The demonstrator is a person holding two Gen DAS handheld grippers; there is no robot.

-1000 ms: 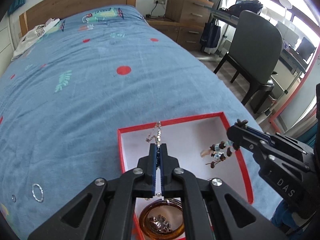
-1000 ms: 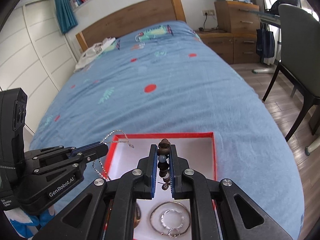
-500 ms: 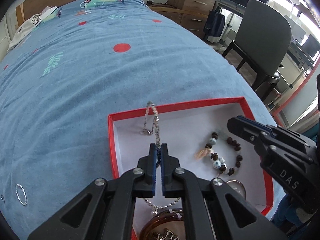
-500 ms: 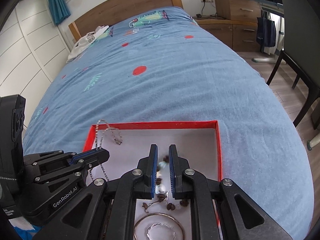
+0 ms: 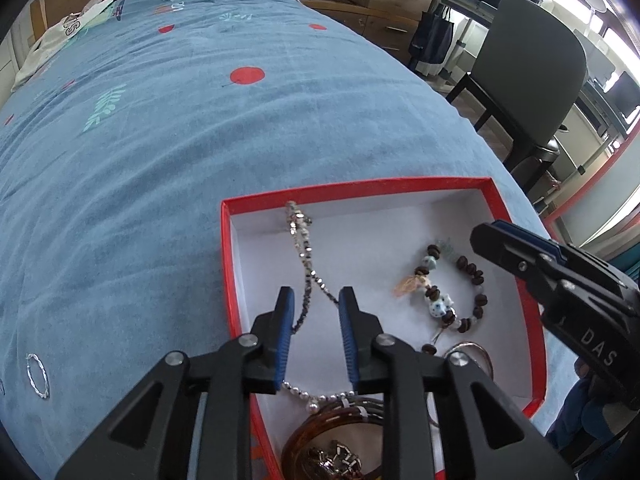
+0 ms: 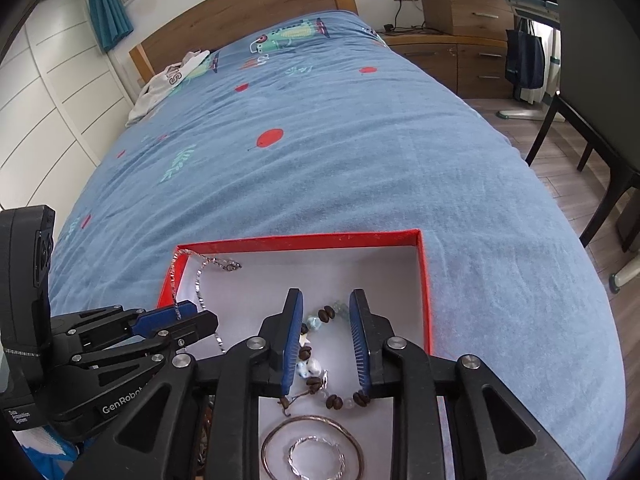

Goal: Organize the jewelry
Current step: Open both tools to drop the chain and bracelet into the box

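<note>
While both claws, the left claw (image 5: 314, 312) and the right claw (image 6: 326, 316), have just been opening over the red box (image 5: 360, 188), the silver chain (image 5: 304, 248) draped on its rim could snag a pad and drag out.

The left tongs (image 5: 316, 312) are showing matte black linkage arms joined by round silver screws, with ribbed blue pads lining the inner faces of the two fingers (image 5: 285, 320). The right tongs (image 6: 326, 320) are wearing the same black frame, silver screws and blue pads. Their housings are carrying white lettering: "DAS" on the right one, seen from the left wrist, and "GenRobot" on the left, seen from the right wrist.
</note>
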